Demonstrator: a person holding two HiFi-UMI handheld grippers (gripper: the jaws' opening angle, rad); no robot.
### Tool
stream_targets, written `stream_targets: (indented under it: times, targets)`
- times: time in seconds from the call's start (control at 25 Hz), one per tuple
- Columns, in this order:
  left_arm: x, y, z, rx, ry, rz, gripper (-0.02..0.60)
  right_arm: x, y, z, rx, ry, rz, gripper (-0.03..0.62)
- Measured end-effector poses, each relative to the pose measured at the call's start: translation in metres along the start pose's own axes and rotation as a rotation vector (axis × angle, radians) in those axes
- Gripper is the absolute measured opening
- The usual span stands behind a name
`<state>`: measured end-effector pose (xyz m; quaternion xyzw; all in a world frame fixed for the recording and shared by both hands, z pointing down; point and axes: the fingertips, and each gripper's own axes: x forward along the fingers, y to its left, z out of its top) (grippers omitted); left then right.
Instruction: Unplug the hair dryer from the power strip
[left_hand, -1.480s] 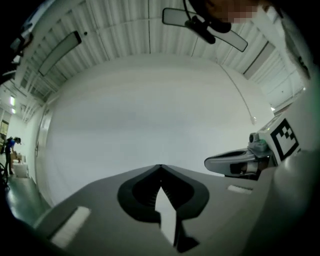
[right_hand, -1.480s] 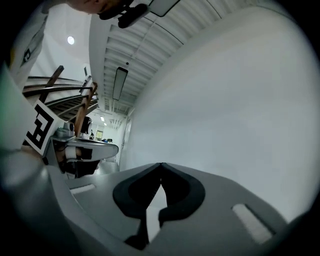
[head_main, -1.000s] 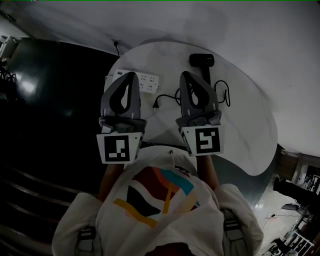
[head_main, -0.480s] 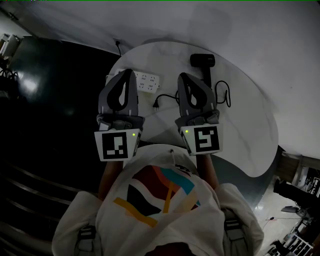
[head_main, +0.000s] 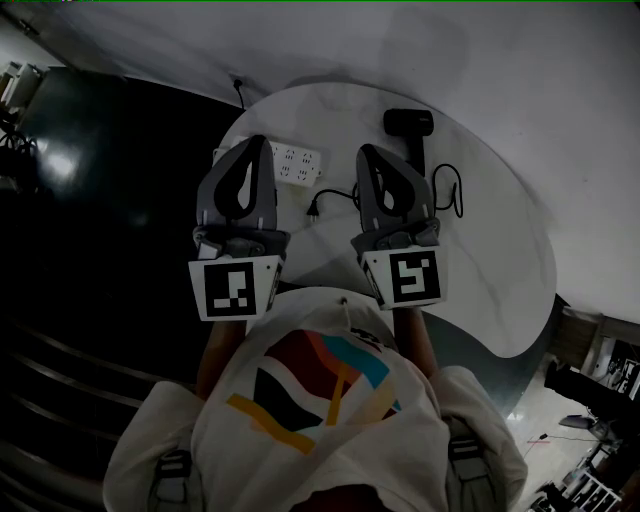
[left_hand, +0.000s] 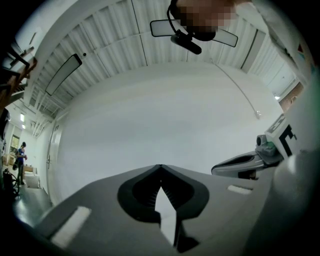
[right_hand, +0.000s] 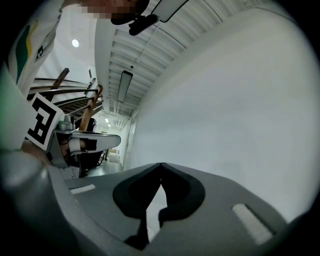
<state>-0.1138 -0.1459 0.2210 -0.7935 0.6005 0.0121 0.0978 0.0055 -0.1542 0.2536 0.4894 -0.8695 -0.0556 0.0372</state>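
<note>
Left gripper (head_main: 255, 142) and right gripper (head_main: 369, 152) closed, empty, over white table (head_main: 490, 240). Hair dryer (head_main: 410, 124) at far edge, plug (head_main: 313, 208) loose near power strip (head_main: 290, 163). Plug likely light, rigid: pinch at body, not limp cord (head_main: 338, 193).

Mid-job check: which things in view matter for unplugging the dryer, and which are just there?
For the job:
- hair dryer
- its cord and plug, lying out of the strip
- power strip
- left claw and right claw, both shut, empty

Just there:
- white table
- dark lead beyond the table's far edge
</note>
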Motion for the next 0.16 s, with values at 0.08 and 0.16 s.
stream_targets:
  times: [0.08,0.16]
  targets:
    - [0.0009,0.0013,0.0003,0.001,-0.002,0.004,0.000,0.0006,-0.0010,-0.0012,0.004,0.005,0.000,0.014]
    - [0.0017,0.0024,0.0003,-0.001,-0.003,0.008,0.000,0.0012,-0.0023,-0.0022,0.007,0.009,0.001,0.014]
